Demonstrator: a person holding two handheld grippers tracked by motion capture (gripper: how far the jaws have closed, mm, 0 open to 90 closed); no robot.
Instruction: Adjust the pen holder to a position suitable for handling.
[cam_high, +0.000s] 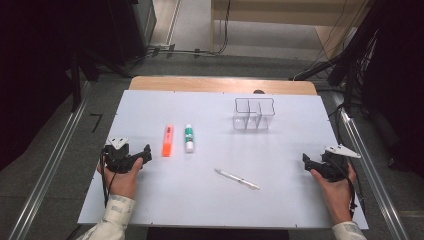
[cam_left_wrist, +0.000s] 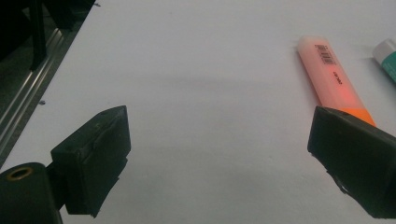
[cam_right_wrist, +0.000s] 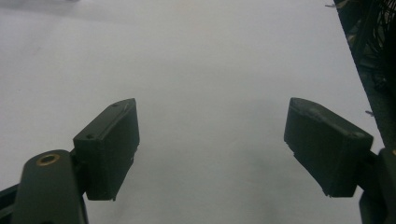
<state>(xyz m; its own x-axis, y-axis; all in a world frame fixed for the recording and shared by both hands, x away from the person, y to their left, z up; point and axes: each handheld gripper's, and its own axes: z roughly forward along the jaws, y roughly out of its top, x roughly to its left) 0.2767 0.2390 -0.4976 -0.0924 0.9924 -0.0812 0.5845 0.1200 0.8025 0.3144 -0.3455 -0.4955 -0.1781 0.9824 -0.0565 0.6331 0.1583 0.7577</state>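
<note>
Lying just toward 11 o'clock from the middle of the white table sheet (cam_high: 200, 200): a white marker with a green cap (cam_high: 189, 138), long axis running 12 to 6, cap at the 12 o'clock end. Standing toward 1 o'clock from the middle, well apart from the marker: a clear plastic organiser (cam_high: 240, 121), upright, split into compartments, dark along its rim. Beyond the sheet at 12 o'clock, a strip of wooden tabletop (cam_high: 220, 84) and black cables (cam_high: 185, 51) on grey floor; at 3 and 9 o'clock, metal rails (cam_high: 50, 170).
</note>
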